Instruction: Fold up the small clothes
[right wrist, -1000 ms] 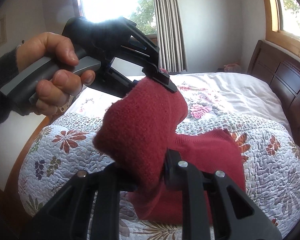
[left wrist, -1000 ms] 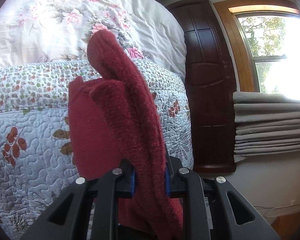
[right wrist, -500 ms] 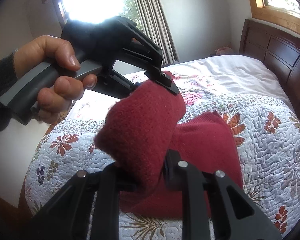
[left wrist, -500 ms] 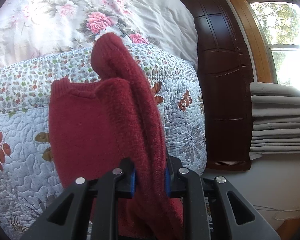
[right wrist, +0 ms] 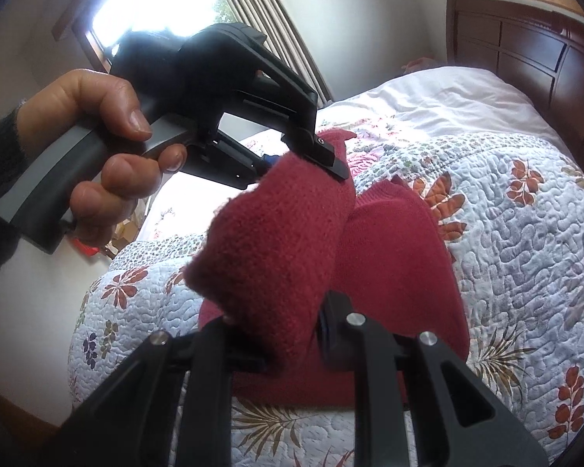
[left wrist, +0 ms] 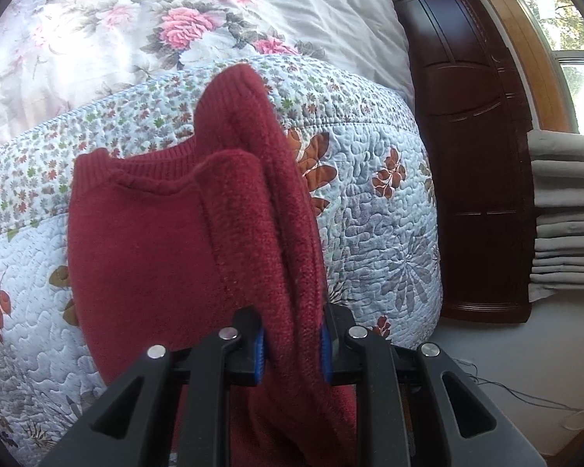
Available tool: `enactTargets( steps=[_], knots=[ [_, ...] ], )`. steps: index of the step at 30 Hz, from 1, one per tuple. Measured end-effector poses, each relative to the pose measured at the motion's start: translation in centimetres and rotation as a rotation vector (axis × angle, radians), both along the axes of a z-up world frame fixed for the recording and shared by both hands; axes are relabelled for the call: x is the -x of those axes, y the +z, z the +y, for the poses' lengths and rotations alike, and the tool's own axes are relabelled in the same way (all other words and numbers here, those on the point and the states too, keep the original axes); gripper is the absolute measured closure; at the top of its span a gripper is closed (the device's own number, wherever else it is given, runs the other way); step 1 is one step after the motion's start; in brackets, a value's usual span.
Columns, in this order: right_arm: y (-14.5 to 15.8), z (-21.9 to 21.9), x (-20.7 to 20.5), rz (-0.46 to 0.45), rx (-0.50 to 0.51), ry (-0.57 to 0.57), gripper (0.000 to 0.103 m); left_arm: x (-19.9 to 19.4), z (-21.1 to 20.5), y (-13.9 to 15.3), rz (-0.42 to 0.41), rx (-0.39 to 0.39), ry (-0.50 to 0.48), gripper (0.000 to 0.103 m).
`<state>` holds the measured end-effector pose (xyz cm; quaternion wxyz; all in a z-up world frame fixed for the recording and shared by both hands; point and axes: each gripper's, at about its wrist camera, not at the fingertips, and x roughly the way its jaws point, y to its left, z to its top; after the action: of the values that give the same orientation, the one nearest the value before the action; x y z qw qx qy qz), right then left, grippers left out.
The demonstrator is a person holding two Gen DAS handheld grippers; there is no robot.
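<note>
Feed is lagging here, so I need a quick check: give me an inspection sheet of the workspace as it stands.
Surface: quilt over a bed, floral duvet behind it.
Job's things: red sweater, partly lying on the quilt, one edge lifted.
Clutter: nothing seen on the quilt.
Grippers: left gripper and right gripper both shut on the lifted sweater edge; a hand holds the left one.
Cables: thin cord on the floor.
Surroundings: dark headboard, curtains, windows.
</note>
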<state>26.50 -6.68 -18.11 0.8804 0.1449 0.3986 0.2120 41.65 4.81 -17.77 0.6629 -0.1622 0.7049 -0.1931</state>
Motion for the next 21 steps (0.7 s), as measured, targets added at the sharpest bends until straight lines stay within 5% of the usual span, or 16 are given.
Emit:
enactTargets(
  steps=[12, 21],
  knots=[
    [-3.3, -2.9, -0.6, 0.074, -0.068, -0.015, 0.085, -0.6, -3.2, -3.3, 0.046, -0.058, -0.009, 0.082],
    [-0.7, -0.8, -0.5, 0.016, -0.079, 0.051, 0.085, 0.4, 1.5, 0.3, -0.018, 0.02, 0.065, 0.082]
  ],
)
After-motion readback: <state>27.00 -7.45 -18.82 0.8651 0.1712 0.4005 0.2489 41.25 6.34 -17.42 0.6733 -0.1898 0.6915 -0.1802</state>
